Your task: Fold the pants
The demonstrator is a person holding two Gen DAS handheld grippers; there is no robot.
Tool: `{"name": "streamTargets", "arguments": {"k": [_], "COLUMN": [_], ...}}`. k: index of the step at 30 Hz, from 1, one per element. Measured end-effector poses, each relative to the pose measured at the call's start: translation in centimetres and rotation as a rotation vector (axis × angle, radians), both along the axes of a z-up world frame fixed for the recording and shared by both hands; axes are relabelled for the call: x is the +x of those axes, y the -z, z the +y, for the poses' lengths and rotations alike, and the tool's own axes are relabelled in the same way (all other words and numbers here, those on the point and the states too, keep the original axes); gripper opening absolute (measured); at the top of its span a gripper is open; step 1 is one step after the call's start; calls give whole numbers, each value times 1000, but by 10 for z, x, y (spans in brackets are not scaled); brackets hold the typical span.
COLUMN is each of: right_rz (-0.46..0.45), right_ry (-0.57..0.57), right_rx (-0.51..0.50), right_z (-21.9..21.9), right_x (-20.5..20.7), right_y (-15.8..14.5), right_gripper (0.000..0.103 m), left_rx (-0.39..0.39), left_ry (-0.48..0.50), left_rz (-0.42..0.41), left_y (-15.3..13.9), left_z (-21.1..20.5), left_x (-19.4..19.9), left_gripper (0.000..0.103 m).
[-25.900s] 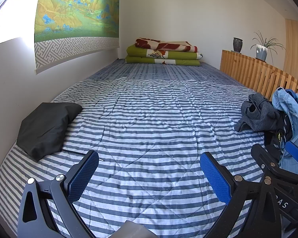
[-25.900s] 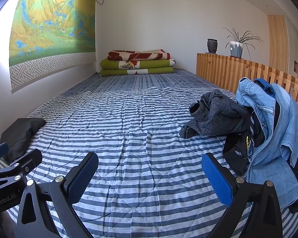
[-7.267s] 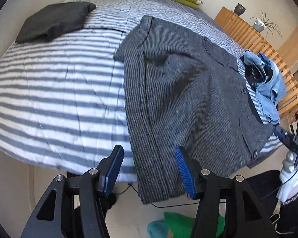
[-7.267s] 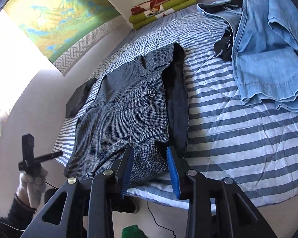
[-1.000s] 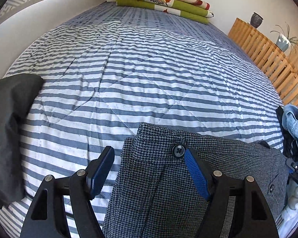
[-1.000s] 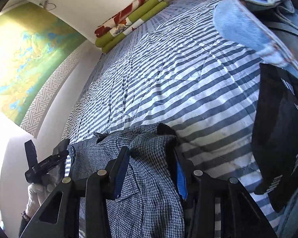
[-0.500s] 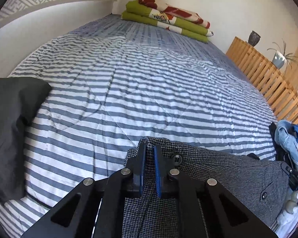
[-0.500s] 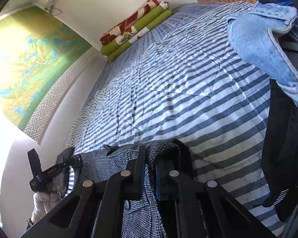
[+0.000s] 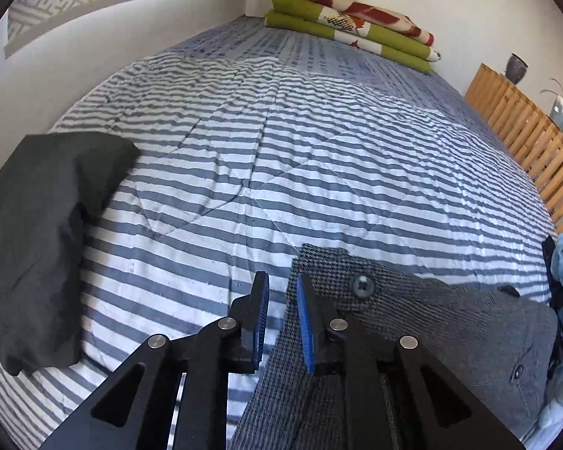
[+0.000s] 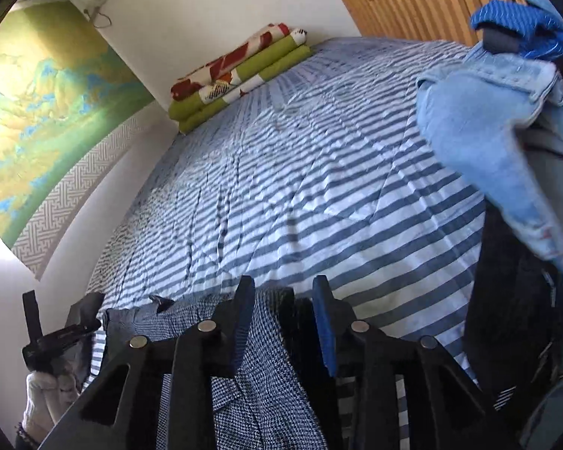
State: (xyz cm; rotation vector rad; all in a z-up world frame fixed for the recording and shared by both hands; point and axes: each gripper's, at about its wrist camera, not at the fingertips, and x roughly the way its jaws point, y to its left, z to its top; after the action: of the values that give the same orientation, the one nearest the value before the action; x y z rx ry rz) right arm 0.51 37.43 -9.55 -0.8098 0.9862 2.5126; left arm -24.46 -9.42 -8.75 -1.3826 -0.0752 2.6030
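The grey houndstooth pants (image 9: pixel 450 330) lie folded across the near edge of the striped bed (image 9: pixel 281 131), with a dark button (image 9: pixel 361 285) near their top left corner. My left gripper (image 9: pixel 281 318) sits at that corner, its blue pads a narrow gap apart; the cloth edge runs beside the right pad. In the right wrist view the pants (image 10: pixel 266 393) lie under my right gripper (image 10: pixel 283 318), which is open with the cloth's right corner between and below its pads. The left gripper's body (image 10: pixel 56 337) and a gloved hand show at far left.
A folded black garment (image 9: pixel 45 232) lies at the bed's left edge by the wall. Stacked green and red blankets (image 9: pixel 349 33) sit at the far end. Light blue denim (image 10: pixel 488 131) and a black garment (image 10: pixel 514 318) pile up at the right, by a wooden slatted rail (image 9: pixel 525 142).
Both grippers were shut on the pants' top corners half a second ago. Now the right one has opened wide and the left one has parted slightly; the pants stay lying on the bed.
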Motion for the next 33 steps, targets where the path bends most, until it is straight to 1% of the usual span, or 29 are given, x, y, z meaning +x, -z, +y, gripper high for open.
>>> {"name": "streamTargets", "arguments": {"k": [2,3,5,6,7,9,10,11,12,13,14,15,16,17,19,20,21,22,24,28,30,33], "right_rz": [52,77,86,76,66,26,-2,-40,-95,-140,-157,-153,-130,-100,-43,-23,-20,-28,-78,-166,-143,-112], "right_ry": [-36,-93,-266,-362,-433,-530,-568,-584,-561,-524,-489,-462,-449,-429,-387,-374,-357,-336,-287,-212,-222,-256], "right_rx": [-11,-31,-94,-126,-146,-194,-224,-226,-176,-109,-80,-112,-168,-198,-152,-130,-111,-95,-95,-174,-235,-340], "right_z": [-3,-8,-27,-40,-53,-78,-88,-95,-100,-100,-95,-85,-75,-67,-56,-51,-47,-41,-31,-11,-9,-2], "right_x": [11,15,15,16,18,22,23,22,21,20,19,19,21,27,43,52,60,69,83,110,118,121], "right_y": [-12,-16,-18,-14,-10,5,14,24,32,38,42,44,44,39,21,13,8,7,15,43,52,59], "right_gripper": [32,32,32,32,32,32,32,31,24,20,11,9,11,17,28,39,47,48,48,48,49,50], "left_rx": [-6,-5,-35,-54,-72,-112,-164,-207,-207,-212,-215,-216,-217,-216,-227,-228,-220,-208,-200,-201,-198,-162], "left_ry": [102,160,267,312,347,394,399,401,409,415,411,393,378,383,413,437,462,491,553,685,718,741], "left_rz": [20,20,-2,-18,-41,-94,-98,-95,-47,-39,-53,-74,-82,-66,-7,17,36,50,64,103,110,70], "left_y": [-14,-18,-13,-7,3,27,40,52,55,56,54,50,44,36,18,9,2,-3,-9,-8,-4,6], "left_z": [11,18,34,41,46,55,58,59,58,58,58,57,57,59,68,75,83,93,118,174,200,225], "left_x": [32,50,89,106,121,143,150,156,162,165,164,163,163,167,180,188,195,202,216,241,246,243], "left_gripper": [16,16,16,16,16,16,16,17,17,17,18,20,20,20,25,34,39,44,44,48,48,48]}}
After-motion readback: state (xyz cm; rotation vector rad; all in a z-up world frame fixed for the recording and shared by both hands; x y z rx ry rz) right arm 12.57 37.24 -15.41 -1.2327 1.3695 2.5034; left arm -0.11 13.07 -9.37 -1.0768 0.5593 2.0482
